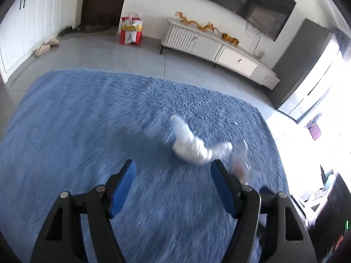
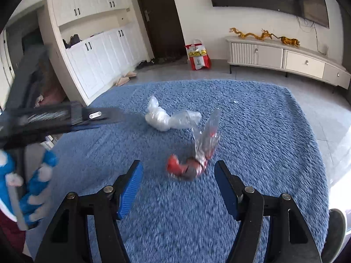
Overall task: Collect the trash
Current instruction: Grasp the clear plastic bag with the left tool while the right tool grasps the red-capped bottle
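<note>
A crumpled white plastic bag (image 1: 193,144) lies on the blue shaggy rug (image 1: 87,114). It also shows in the right wrist view (image 2: 169,119). A clear and red wrapper (image 2: 197,155) lies just in front of it, seen blurred past the right finger in the left wrist view (image 1: 240,160). My left gripper (image 1: 173,168) is open and empty, just short of the white bag. My right gripper (image 2: 178,171) is open, with the red wrapper just ahead between its fingertips. The left gripper's body (image 2: 65,118) shows blurred at the left of the right wrist view.
A red and yellow sack (image 2: 198,55) stands by the dark door (image 2: 160,17). A white TV cabinet (image 2: 285,59) with gold dragon figures runs along the far wall under a TV. White cupboards (image 2: 103,61) stand at left. Slippers (image 2: 126,79) lie on the tiles.
</note>
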`<move>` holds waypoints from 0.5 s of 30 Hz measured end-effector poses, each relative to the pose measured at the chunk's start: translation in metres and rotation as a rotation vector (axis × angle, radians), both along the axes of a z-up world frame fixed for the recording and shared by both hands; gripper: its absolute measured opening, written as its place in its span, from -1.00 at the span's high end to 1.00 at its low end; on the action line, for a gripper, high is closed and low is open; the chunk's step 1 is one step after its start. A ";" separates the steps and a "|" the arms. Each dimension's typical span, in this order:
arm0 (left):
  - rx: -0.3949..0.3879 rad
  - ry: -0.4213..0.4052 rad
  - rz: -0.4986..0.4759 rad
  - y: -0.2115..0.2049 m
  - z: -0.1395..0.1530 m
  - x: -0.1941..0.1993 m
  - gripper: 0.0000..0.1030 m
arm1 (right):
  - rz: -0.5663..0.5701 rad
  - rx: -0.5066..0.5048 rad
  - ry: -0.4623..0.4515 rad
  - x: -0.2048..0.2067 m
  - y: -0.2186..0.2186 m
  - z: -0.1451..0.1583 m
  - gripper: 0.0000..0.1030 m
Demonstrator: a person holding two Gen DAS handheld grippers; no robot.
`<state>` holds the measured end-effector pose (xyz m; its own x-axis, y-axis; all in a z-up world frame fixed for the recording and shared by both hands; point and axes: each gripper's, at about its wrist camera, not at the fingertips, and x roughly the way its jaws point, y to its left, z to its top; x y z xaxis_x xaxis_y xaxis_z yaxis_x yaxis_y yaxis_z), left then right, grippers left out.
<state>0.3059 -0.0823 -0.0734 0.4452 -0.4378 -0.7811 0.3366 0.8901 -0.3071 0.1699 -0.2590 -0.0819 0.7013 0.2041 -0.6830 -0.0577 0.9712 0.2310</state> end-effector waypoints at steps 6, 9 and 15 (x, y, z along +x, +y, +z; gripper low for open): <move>0.014 0.066 0.032 -0.031 -0.030 0.032 -0.24 | 0.003 0.037 0.030 0.007 -0.010 -0.009 0.31; 0.004 0.051 0.049 -0.028 -0.032 0.031 0.34 | 0.012 0.030 0.032 -0.002 -0.011 -0.008 0.70; -0.053 0.029 0.096 0.005 -0.016 0.007 0.38 | 0.015 0.048 -0.006 -0.032 -0.015 0.007 0.75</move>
<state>0.3125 -0.0769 -0.0896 0.4642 -0.4353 -0.7714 0.2409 0.9001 -0.3630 0.1380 -0.2735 -0.0749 0.7019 0.2469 -0.6681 -0.0733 0.9581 0.2770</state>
